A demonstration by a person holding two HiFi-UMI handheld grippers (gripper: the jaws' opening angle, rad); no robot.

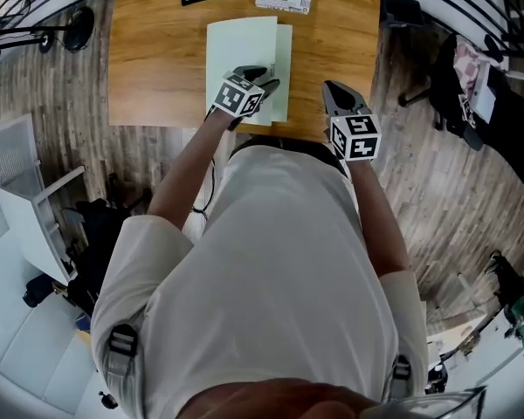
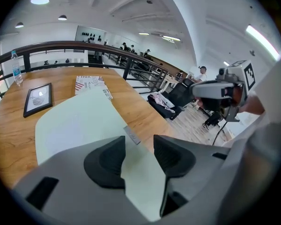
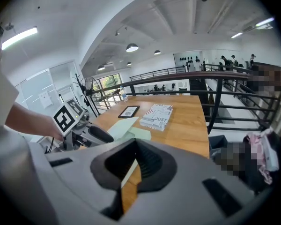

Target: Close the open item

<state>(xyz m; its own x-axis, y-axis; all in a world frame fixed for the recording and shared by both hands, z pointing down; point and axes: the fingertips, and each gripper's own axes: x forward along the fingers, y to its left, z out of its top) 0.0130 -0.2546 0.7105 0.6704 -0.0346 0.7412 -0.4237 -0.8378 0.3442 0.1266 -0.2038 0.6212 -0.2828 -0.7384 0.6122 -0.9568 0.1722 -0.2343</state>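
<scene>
Between the parted jaws of my left tool [image 2: 138, 140] runs the lifted cover of the pale green folder [image 2: 79, 121], which lies on the table [image 2: 18, 135] before me. I'd lower that cover gently until flat, then press along its free edge. My right tool [image 3: 136, 146], closed and empty, hovers just beside.

This looks like an open office on an upper gallery. A wooden counter [image 1: 148, 68] stands on a plank floor [image 1: 437, 190], and a black railing [image 2: 84, 46] runs past it at 12 o'clock. Round ceiling lamps [image 3: 132, 47] hang above, and people [image 3: 233, 60] stand far beyond.
</scene>
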